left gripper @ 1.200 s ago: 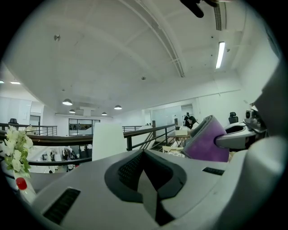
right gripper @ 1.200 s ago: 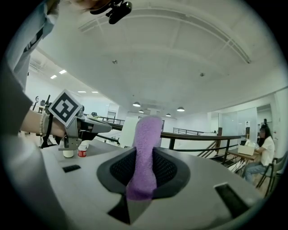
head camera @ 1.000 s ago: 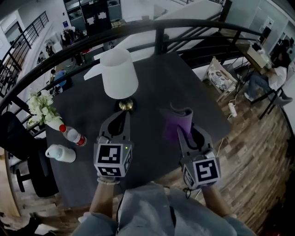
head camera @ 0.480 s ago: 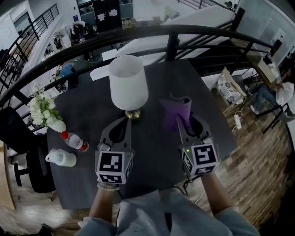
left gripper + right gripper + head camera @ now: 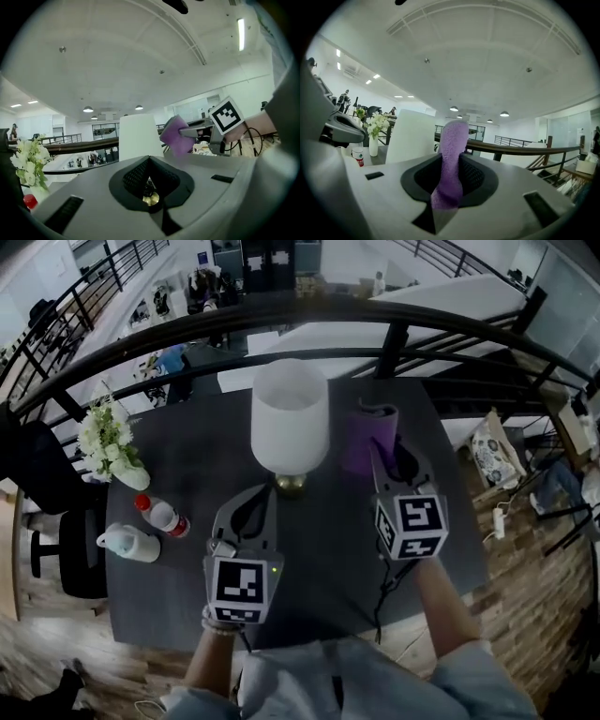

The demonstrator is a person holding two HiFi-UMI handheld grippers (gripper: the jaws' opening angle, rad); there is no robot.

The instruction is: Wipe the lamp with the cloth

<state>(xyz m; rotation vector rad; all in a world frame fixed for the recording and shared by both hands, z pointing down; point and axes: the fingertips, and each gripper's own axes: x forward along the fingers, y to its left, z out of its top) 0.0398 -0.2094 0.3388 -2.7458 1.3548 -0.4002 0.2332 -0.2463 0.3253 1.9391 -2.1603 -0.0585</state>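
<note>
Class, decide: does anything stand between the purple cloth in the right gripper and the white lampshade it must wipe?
Nothing visible does. The purple cloth, pinched in the right gripper, is held just right of the white lampshade, with only open air between them.

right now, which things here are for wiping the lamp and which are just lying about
For the job: lamp; cloth; right tongs, shut on the cloth.
Lying about: flowers; bottle; white container.
</note>
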